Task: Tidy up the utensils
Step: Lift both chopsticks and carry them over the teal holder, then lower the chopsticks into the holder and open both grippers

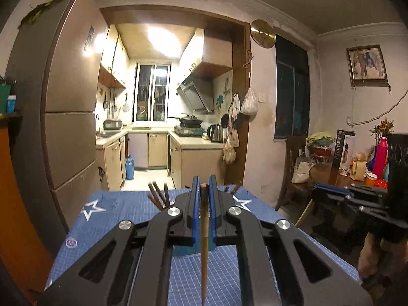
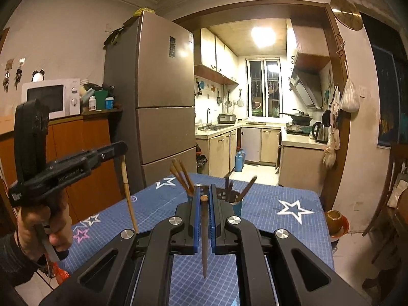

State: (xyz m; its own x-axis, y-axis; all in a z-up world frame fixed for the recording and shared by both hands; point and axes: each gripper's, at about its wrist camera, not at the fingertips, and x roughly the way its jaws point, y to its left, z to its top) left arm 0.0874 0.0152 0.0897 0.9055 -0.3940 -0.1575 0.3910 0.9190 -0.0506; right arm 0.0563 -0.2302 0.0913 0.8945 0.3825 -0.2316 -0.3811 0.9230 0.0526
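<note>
- A tall brown-grey three-door fridge (image 2: 165, 97) stands at the left of a wood-framed doorway (image 1: 239, 102).
- Beyond it, a narrow kitchen has cream cabinets (image 2: 270, 141), a barred window (image 2: 264, 88) and a bright ceiling light (image 2: 262, 37).
- A white microwave (image 2: 51, 98) sits on an orange wooden cupboard (image 2: 84, 158).
- Plaster walls are pale and scuffed; a framed elephant picture (image 1: 366, 65) and a round brass plate (image 1: 262, 33) hang there.
- The counter wears a blue checked cloth with white stars (image 2: 293, 210).

No legible text. Fridge (image 2: 165, 117) sticker, left gripper (image 2: 119, 148) body print, box (image 1: 343, 150) labels all too blurred to read.
</note>
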